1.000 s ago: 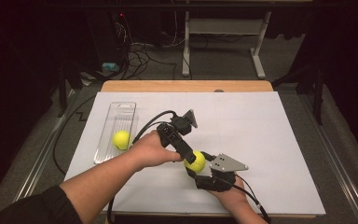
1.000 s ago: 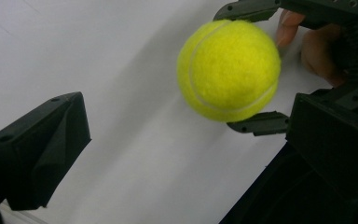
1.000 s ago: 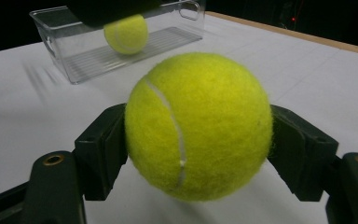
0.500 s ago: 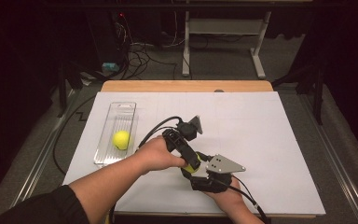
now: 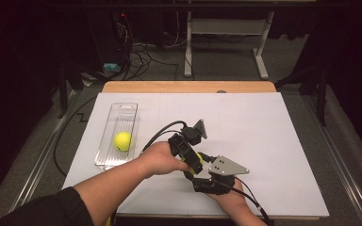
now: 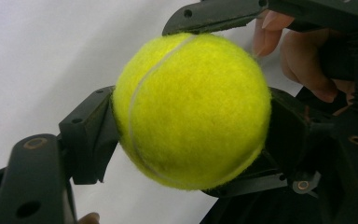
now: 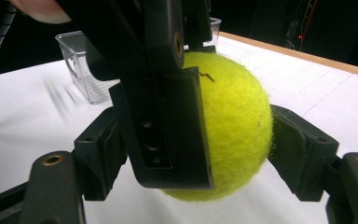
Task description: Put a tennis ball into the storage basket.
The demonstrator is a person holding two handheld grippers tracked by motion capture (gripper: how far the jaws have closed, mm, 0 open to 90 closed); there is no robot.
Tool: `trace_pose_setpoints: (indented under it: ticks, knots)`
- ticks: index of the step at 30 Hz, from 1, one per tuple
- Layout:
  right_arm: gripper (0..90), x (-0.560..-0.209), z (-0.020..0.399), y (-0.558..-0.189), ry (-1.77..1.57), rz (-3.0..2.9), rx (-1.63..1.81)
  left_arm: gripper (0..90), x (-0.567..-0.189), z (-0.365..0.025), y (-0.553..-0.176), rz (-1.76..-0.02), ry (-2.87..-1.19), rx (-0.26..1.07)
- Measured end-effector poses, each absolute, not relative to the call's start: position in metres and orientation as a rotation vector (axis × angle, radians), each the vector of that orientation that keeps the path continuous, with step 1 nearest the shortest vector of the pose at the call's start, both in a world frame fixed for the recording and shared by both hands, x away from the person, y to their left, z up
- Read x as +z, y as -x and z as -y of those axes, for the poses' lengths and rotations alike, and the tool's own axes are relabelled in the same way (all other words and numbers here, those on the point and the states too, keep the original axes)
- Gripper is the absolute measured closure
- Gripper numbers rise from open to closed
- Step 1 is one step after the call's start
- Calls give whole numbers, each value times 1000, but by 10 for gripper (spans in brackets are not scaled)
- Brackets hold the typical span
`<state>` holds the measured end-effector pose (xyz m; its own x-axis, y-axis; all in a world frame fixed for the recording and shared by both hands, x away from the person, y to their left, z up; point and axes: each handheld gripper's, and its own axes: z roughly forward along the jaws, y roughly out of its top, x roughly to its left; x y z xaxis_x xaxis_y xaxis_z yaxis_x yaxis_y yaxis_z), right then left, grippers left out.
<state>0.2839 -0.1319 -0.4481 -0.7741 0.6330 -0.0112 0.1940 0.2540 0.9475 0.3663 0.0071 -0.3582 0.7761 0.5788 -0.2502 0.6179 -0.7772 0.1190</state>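
Tennis ball (image 6: 191, 109): held above the white table cover (image 5: 273, 136), mid-handover between two grippers
Left gripper (image 5: 195, 162): jaws have just been closing, now clamped on the ball from above
Right gripper (image 7: 200, 144): pinching the same ball, steadying it for transfer
Clear tray (image 5: 115, 141): left of the hands, holding a second tennis ball (image 5: 122, 141), the likely destination

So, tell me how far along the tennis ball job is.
Done: one tennis ball lies in the clear tray. In hand: a second tennis ball is clamped by both the right gripper and the left gripper, whose fingers have just closed on it. Left, probably: the right gripper lets go and this ball goes into the tray.
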Motion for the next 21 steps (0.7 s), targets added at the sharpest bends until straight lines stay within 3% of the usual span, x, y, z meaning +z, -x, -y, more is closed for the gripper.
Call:
trace_pose_setpoints:
  ticks: [4,14,21]
  knots:
    - [248,-448,132,-285,-747,-2139,1544,262,-357,-7,-365,-949,-2772,-279]
    - [19,-452,128,-288,-772,-2155,1526,261,-351,-12,-368,-969,-2759,-248]
    - [0,-455,132,-290,-801,-2152,1531,262,-350,-15,-370,-977,-2765,-237]
